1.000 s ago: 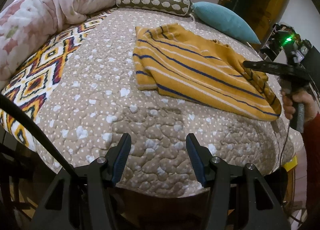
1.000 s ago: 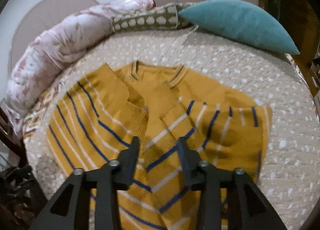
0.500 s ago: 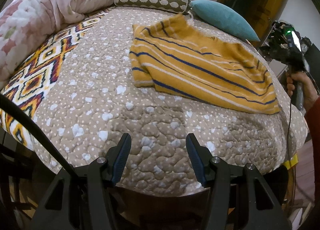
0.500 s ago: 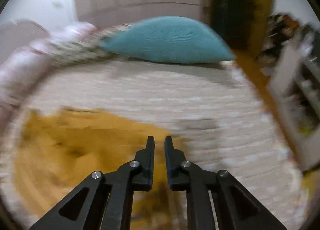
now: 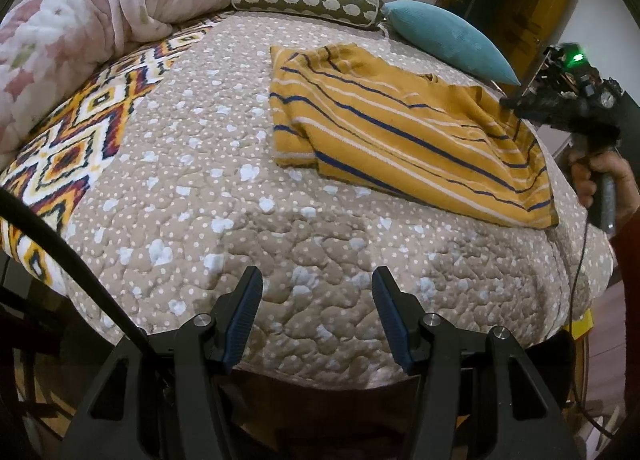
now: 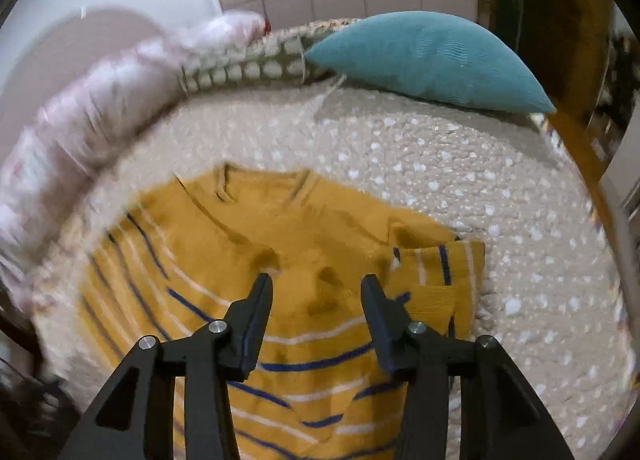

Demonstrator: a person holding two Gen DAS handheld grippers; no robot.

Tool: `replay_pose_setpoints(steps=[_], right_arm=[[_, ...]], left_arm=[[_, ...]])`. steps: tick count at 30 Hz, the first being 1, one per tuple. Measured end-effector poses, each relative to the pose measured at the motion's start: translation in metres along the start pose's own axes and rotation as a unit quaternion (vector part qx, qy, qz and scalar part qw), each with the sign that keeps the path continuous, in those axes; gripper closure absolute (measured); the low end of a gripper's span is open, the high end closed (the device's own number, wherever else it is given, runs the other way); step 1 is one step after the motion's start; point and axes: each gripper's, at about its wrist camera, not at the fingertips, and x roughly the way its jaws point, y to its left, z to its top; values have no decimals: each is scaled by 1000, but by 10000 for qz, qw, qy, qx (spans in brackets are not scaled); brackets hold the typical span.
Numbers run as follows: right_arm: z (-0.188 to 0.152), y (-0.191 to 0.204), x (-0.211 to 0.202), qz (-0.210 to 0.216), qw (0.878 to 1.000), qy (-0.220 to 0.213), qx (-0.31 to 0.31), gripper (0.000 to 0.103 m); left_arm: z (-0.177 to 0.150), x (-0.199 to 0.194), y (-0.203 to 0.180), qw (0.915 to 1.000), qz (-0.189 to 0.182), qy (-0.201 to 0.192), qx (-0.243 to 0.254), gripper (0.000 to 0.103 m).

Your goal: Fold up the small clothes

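Left wrist view: bed [image 5: 248, 219], then the striped yellow sweater [image 5: 400, 131] lying half folded toward its right edge, long axis running corner to corner. Right gripper [image 6: 316, 292] hovers directly over it, jaws opening, nothing between. Left gripper [image 5: 316, 300], half-wide and empty, sits well apart.

Black claw [image 5: 316, 314] — blue pads [image 5: 244, 316], silver screws, dark-red sleeve [image 5: 630, 260]

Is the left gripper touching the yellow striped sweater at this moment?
Apart. The left wrist view shows the left gripper open over bare quilt, with a wide stretch of bedspread between its fingertips and the yellow striped sweater.
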Motion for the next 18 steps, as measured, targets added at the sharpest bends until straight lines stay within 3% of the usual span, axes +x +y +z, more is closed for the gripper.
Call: replay_pose_setpoints(steps=[3, 6, 7, 8, 9, 10, 11, 14, 18], right_arm=[[-9, 12, 25, -572, 9970, 234, -467, 53], [-21, 15, 53, -1235, 9853, 415, -1101, 56], [-22, 10, 58, -1233, 9857, 408, -1077, 56], [-23, 2, 57, -1152, 9882, 356, -949, 64], [-20, -7, 56, -995, 9923, 315, -663, 73], [-18, -14, 54, -861, 9951, 310, -379, 90], [-16, -22, 52, -700, 9970, 305, -137, 95], [-11, -32, 39, -443, 9986, 114, 280, 98], [5, -45, -9, -13, 9948, -593, 825, 98]], left_arm=[[-1, -2, 4, 10000, 11, -31, -21, 47], [-1, -1, 6, 10000, 34, -17, -42, 47], [-1, -1, 7, 10000, 32, -10, -57, 47], [-1, 0, 7, 10000, 36, -11, -63, 47], [-1, 0, 7, 10000, 44, -12, -61, 47], [-1, 0, 7, 10000, 66, -5, -50, 47], [-1, 0, 7, 10000, 66, 2, -43, 47], [-1, 1, 8, 10000, 75, 3, -54, 47], [0, 3, 6, 10000, 80, 37, -33, 47]])
